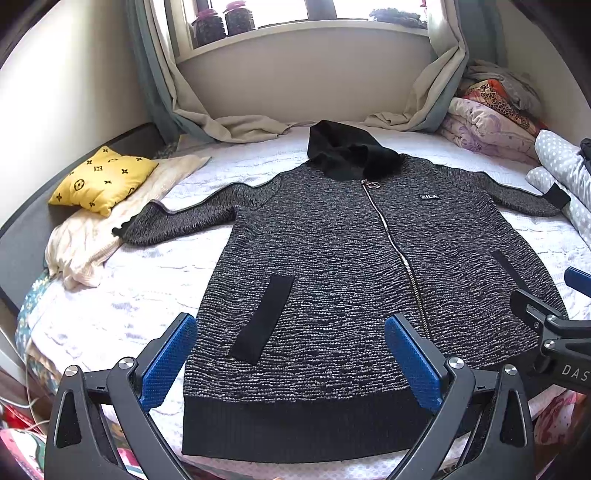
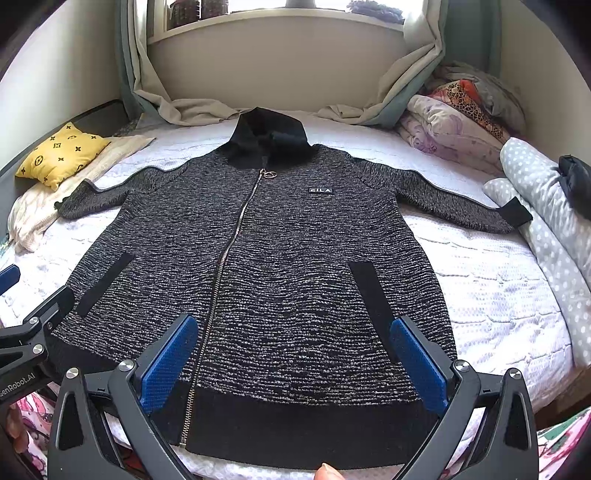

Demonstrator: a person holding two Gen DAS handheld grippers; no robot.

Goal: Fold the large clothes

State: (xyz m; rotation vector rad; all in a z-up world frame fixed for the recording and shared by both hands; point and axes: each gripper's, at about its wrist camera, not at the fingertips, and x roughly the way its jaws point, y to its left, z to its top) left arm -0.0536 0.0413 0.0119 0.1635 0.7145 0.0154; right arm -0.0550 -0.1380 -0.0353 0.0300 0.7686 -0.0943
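Left gripper (image 1: 291, 354): jaws spread wide, nothing between the blue pads (image 1: 168, 360). It hangs over the lower left part of the jacket (image 1: 332, 277), above the black hem (image 1: 295, 424); contact with the cloth cannot be judged. Right gripper (image 2: 293, 356): jaws likewise spread wide, pads (image 2: 419, 365) empty, over the lower right part of the jacket near the hem. Each gripper shows at the edge of the other's view; they are side by side and apart.

The jacket lies flat, front up, on the white bedspread (image 1: 147, 288), hem toward the grippers, black hood (image 1: 343, 147) toward the window (image 1: 295, 14). The zip (image 1: 391, 240) is closed and runs from the collar to the hem. Both sleeves are spread sideways. The left sleeve (image 1: 184, 221) ends on a cream blanket (image 1: 96, 236); the right sleeve cuff (image 2: 515, 212) touches a dotted quilt (image 2: 546, 199). A black pocket strip (image 1: 264, 317) sits on each side of the zip. A small white label (image 1: 429, 196) sits on the chest.

A yellow cushion (image 1: 101, 179) rests on the cream blanket at the left. Folded bedding (image 1: 487, 122) is stacked at the far right corner. Curtains (image 1: 229, 125) pool on the bed below the window. A fingertip (image 2: 328, 472) shows at the bottom of the right wrist view.
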